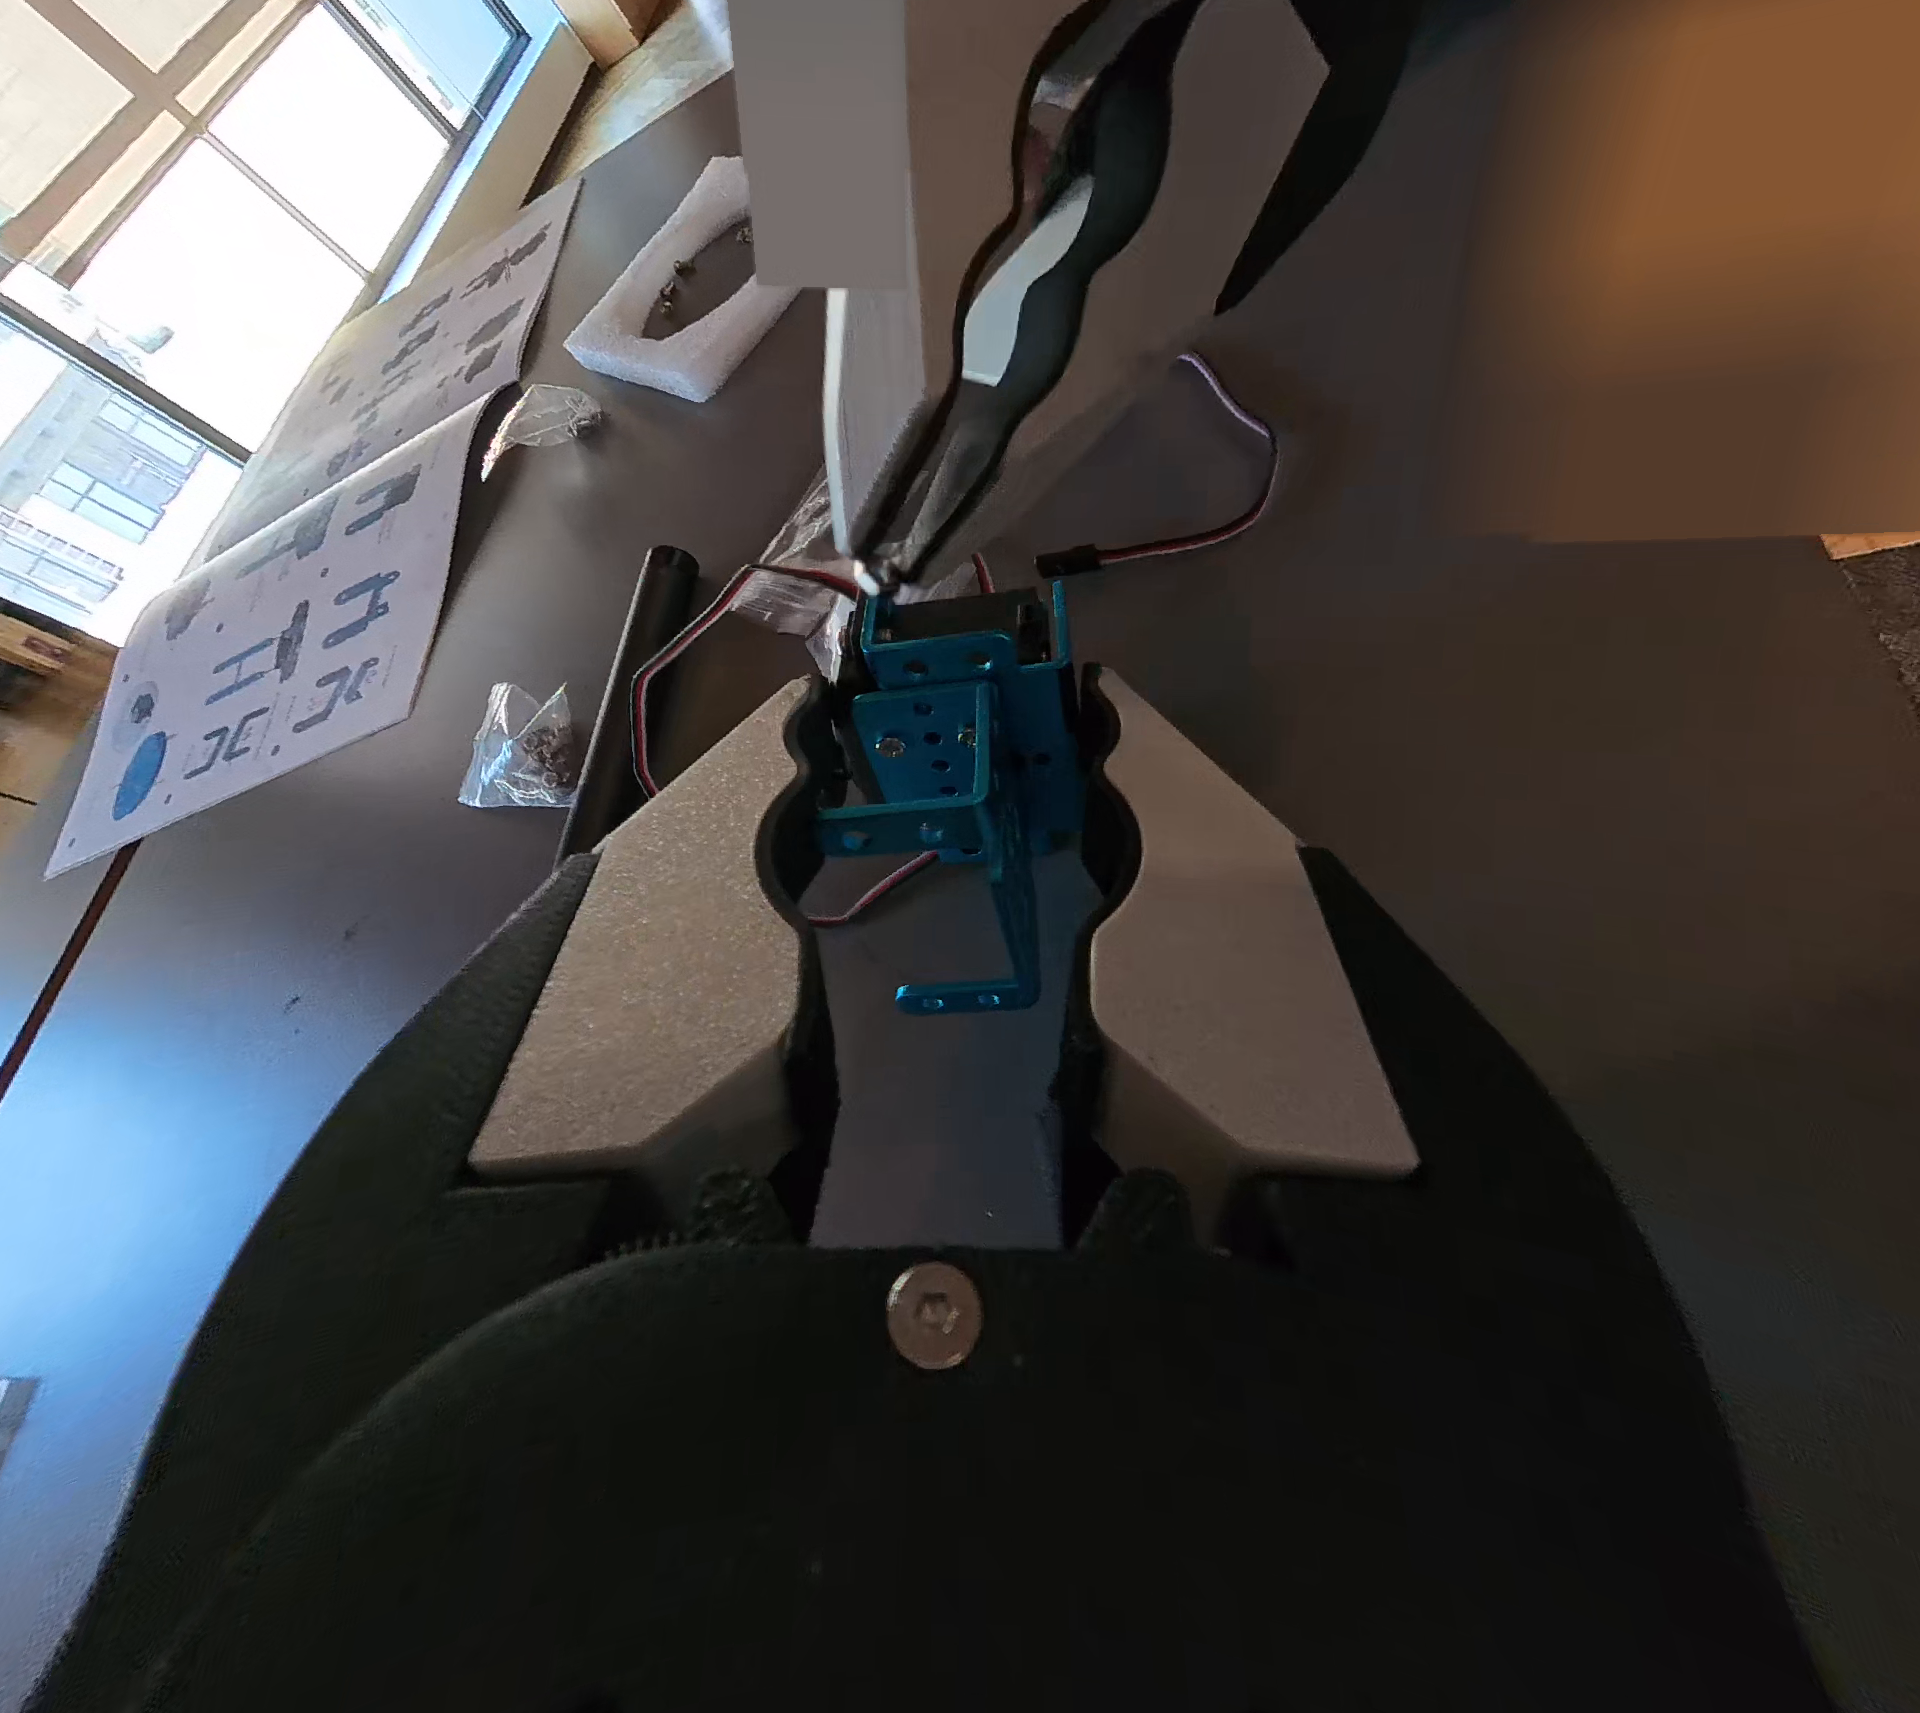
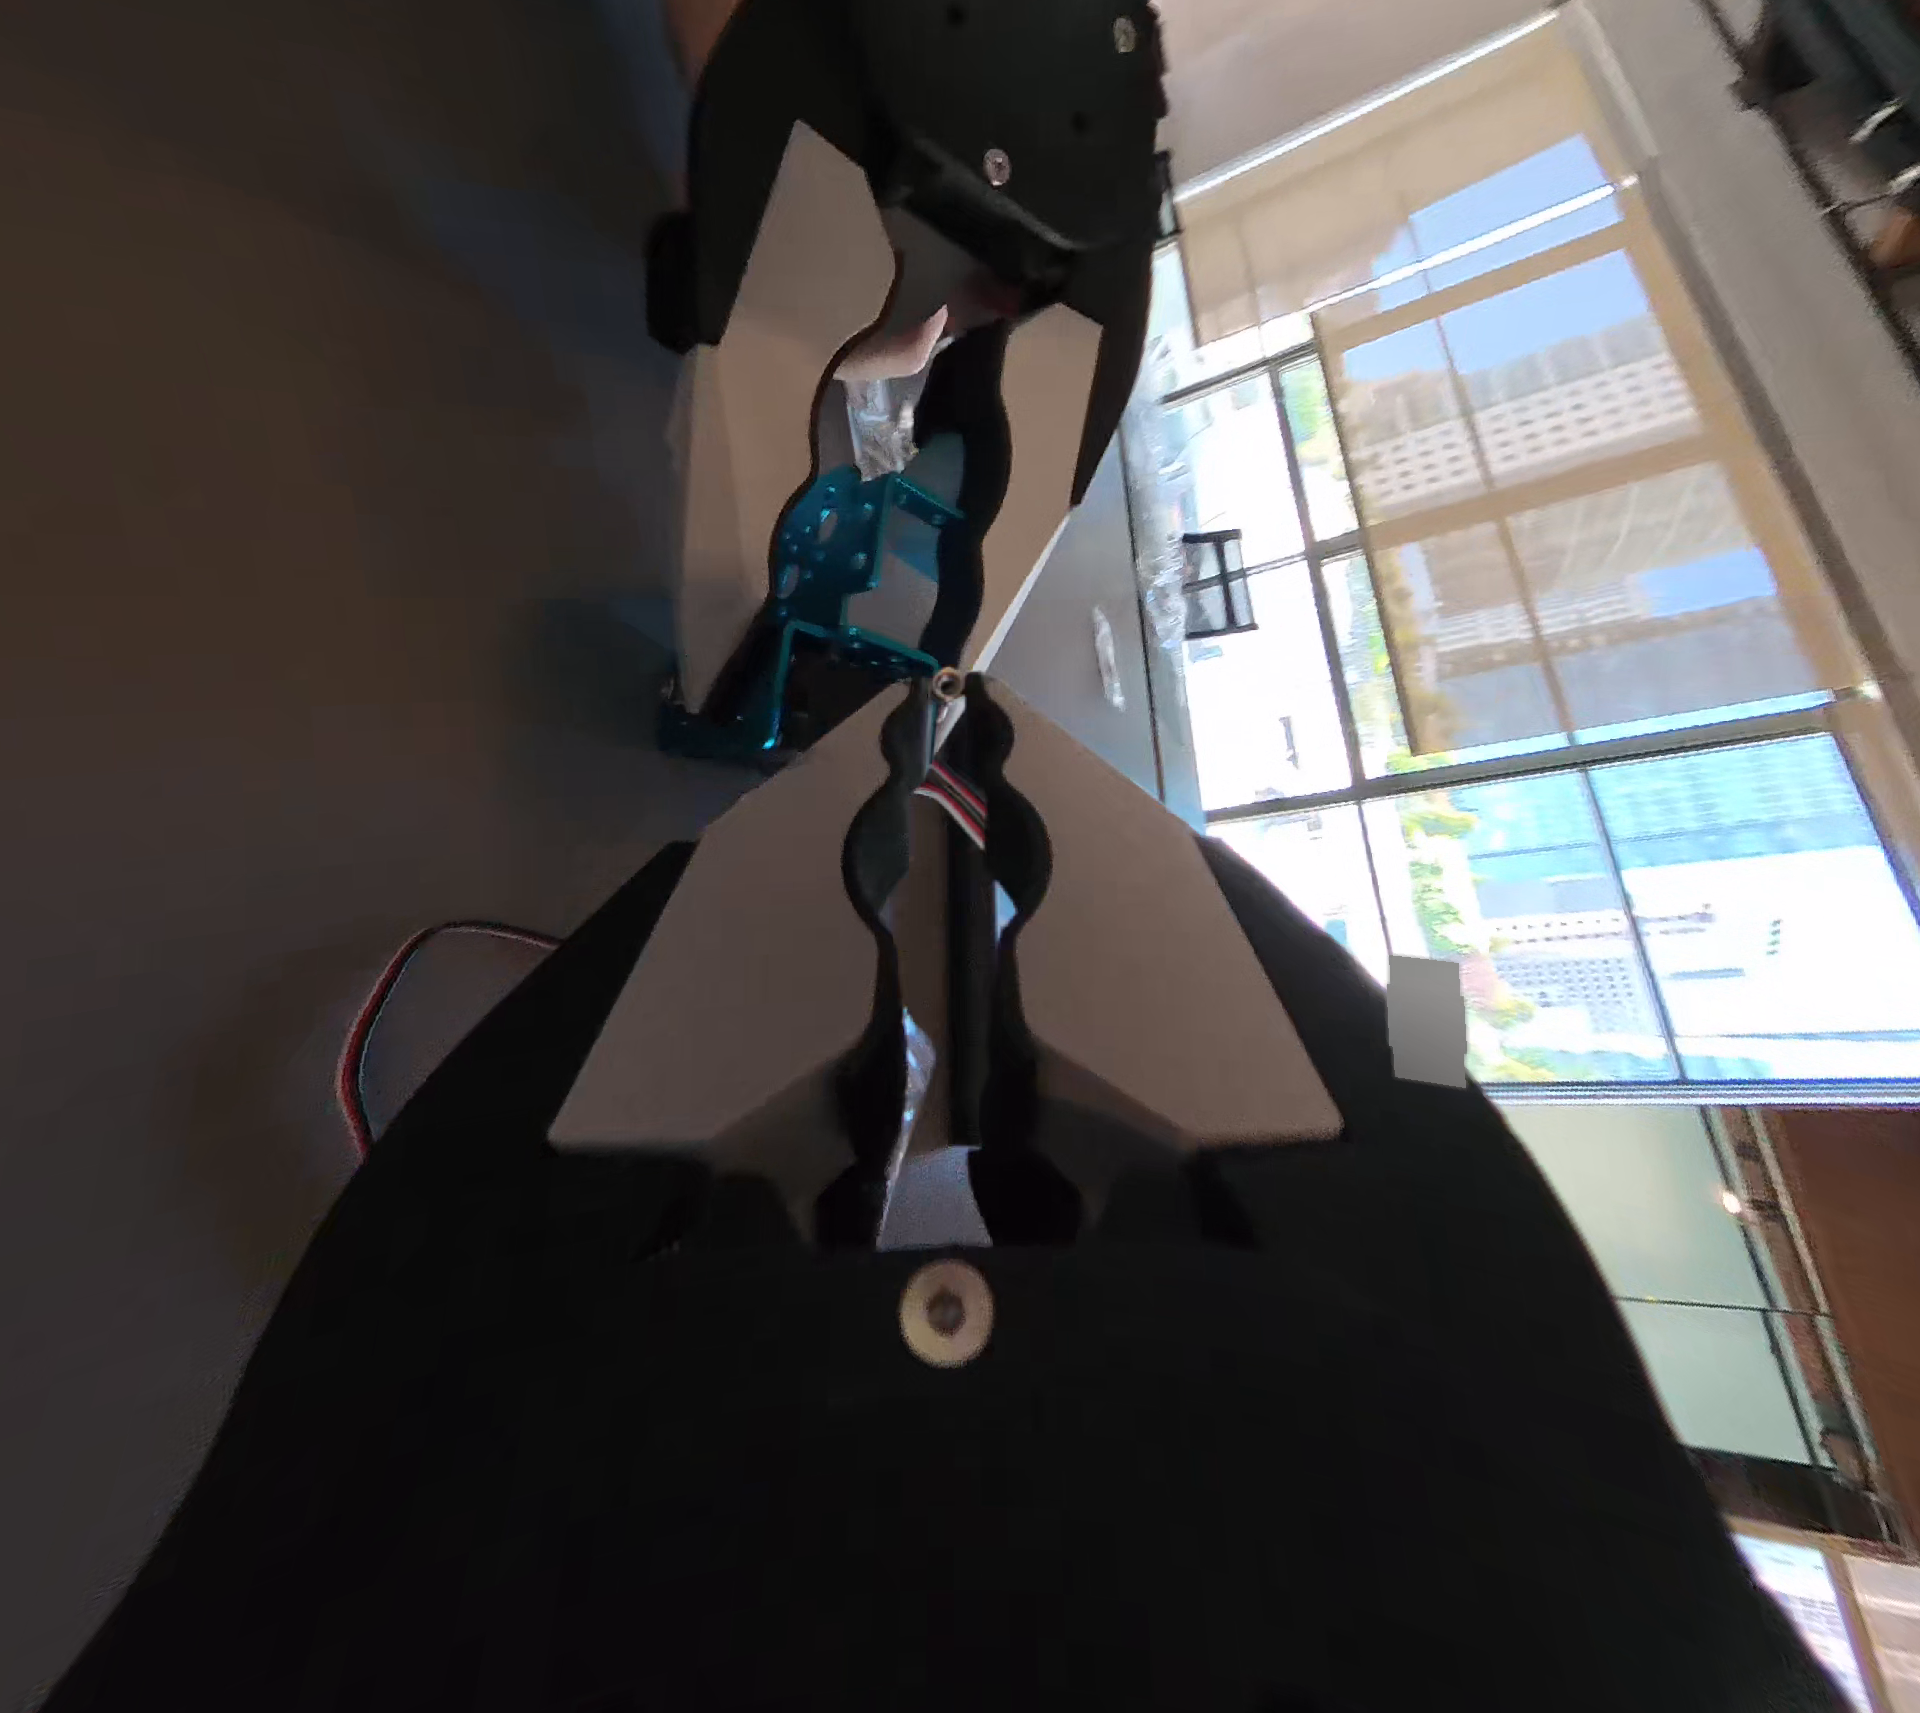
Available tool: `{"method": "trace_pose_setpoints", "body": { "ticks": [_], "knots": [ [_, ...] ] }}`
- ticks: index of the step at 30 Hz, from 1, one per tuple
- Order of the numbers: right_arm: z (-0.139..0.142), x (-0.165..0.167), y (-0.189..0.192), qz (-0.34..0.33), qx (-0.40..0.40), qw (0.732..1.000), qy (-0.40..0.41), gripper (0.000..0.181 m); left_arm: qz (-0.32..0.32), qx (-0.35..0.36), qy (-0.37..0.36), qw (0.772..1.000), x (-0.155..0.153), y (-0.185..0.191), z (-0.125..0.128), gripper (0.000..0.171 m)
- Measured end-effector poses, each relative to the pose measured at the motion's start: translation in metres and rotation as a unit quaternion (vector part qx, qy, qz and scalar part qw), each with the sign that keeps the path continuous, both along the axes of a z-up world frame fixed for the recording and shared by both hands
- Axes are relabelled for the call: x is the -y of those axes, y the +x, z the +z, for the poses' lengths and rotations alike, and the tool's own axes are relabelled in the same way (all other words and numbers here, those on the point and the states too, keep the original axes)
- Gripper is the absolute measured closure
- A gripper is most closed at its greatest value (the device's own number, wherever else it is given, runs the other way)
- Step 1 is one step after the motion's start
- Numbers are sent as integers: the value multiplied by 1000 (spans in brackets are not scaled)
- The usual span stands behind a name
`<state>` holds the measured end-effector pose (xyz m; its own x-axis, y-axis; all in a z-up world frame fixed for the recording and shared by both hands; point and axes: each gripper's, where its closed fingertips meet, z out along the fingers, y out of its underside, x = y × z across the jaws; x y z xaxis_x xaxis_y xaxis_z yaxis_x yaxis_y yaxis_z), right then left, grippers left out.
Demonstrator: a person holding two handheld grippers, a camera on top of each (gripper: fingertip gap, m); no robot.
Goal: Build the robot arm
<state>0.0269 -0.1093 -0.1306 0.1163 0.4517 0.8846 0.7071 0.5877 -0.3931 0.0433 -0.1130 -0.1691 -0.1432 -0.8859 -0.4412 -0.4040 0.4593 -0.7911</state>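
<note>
Left of the blue perforated metal bracket assembly (image 1: 935, 770): open instruction booklet (image 1: 301, 583), clear screw bag (image 1: 523, 747). Left gripper (image 1: 951, 707) clamps the bracket; right gripper (image 2: 943, 692) pinches a small silver screw (image 2: 945, 682) at its top

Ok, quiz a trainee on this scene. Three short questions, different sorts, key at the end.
1. True or false: the left gripper has its jaws closed on the blue bracket assembly.
2. What does the right gripper pinch at its tips? A) a small metal fastener B) a coin C) a pen
3. Fill in: the open booklet lies on the dark ____.
Key: 1 true; 2 A; 3 table.
</note>
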Motion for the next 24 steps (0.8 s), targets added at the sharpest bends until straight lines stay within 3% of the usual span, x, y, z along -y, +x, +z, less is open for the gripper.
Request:
{"method": "trace_pose_setpoints", "body": {
  "ticks": [6, 10, 24],
  "knots": [
    [6, 5, 6, 0, -5, 999, 42, 176, 2, 1, 13, 1000, 0, 0, -1, 125],
    [19, 8, 14, 4, -58, 998, 15, 176, 11, -2, 36, 999, -3, 0, -3, 124],
    [16, 7, 22, 0, -79, 997, -13, 177, 20, -13, 26, 999, -4, -4, -6, 110]
  ]
}}
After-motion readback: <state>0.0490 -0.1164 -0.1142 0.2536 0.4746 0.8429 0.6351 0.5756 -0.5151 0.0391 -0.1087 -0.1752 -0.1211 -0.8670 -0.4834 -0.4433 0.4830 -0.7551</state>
